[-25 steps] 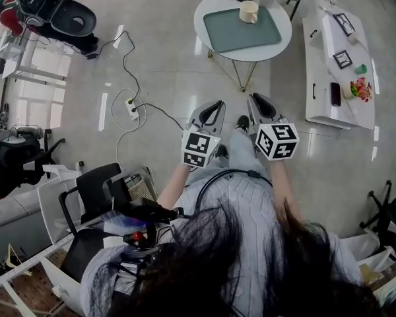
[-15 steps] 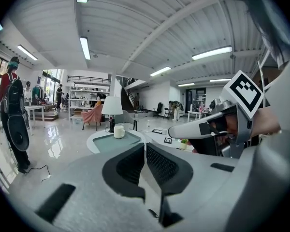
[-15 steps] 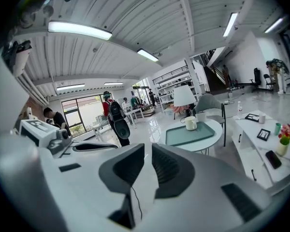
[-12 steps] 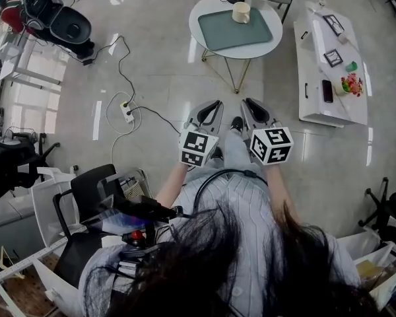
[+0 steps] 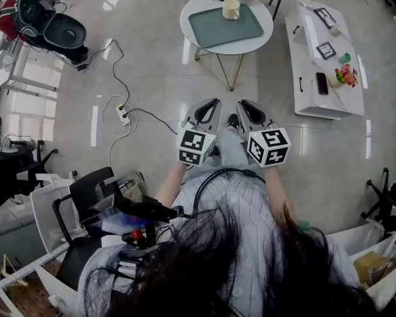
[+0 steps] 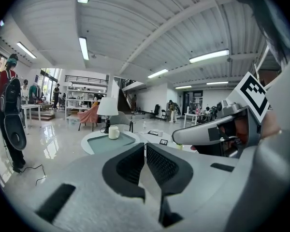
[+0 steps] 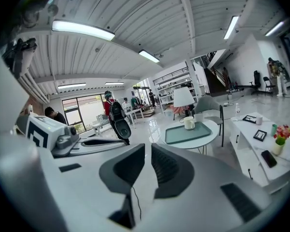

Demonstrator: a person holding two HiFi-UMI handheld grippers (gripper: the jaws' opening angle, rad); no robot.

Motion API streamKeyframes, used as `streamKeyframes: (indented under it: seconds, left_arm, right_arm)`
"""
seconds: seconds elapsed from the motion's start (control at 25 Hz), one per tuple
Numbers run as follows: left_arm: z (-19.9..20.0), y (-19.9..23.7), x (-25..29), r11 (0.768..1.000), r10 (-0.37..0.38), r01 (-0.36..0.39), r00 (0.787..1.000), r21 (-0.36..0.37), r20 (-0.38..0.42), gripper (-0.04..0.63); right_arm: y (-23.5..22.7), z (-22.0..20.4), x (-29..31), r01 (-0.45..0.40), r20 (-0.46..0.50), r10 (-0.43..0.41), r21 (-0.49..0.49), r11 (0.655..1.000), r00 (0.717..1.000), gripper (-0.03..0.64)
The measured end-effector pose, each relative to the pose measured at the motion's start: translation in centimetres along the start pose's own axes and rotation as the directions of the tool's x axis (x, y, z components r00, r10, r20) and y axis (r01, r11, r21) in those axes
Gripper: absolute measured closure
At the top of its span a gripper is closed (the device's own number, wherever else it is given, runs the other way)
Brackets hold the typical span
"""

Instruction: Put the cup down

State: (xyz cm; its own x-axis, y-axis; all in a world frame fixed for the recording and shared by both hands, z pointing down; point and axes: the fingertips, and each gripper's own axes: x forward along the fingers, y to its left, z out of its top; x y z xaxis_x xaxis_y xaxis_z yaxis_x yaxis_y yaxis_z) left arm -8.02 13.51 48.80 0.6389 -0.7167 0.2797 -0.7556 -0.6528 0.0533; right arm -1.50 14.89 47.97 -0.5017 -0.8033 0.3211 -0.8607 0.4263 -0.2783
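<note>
While you stand well apart from the round white table [image 5: 232,47] on the far side, a green tray [image 5: 219,28] lies on it. Your left gripper [image 5: 213,104] and right gripper [image 5: 245,105] are side by side near your body, both with jaws closed together and nothing between them. The cream cup [image 5: 231,8] stands upright on the far part of the tray, well apart from both grippers.

Floor [image 5: 152,65]: pale, glossy, reflecting glare. Round white table [image 5: 251,45] beside low white cabinet [image 5: 323,104]. Ribbed ceiling carries strip lights [image 6: 84,47]. Far wall apparently glazed with windows [image 7: 84,112].
</note>
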Motion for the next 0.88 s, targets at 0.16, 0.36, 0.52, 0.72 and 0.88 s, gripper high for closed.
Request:
streamKeyframes:
  seconds: [0.16,0.36,0.52,0.72,0.88]
  left_arm:
    - [-0.2,-1.1,0.3,1.0,-0.03,0.03,1.0,0.007,-0.003,0.577]
    - [-0.2,-2.0,0.5,0.999,-0.042,0.042,0.999,0.018,-0.003,0.577]
    - [0.3,-1.9,0.7,0.999,-0.037,0.036,0.999,0.024,0.013,0.577]
    - [1.5,-3.1,1.3,0.998,-0.052,0.051,0.998,0.037,0.036,0.577]
    - [2.0,-4.7,1.6,0.996,-0.076,0.074,0.996,0.047,0.041,0.577]
  right_arm:
    - [-0.3,-0.3,-0.9,0.015,0.006,-0.015,0.005,1.0,1.0,0.554]
    - [-0.9,-0.7,-1.6,0.024,0.008,-0.024,0.005,1.0,1.0,0.554]
    - [-0.9,-0.6,-2.1,0.03,0.013,-0.03,-0.003,1.0,0.999,0.555]
    - [-1.7,-0.2,-3.2,0.047,0.027,-0.046,-0.01,0.999,0.999,0.555]
    - [-2.1,0.0,-4.1,0.053,0.037,-0.053,-0.009,0.999,0.998,0.555]
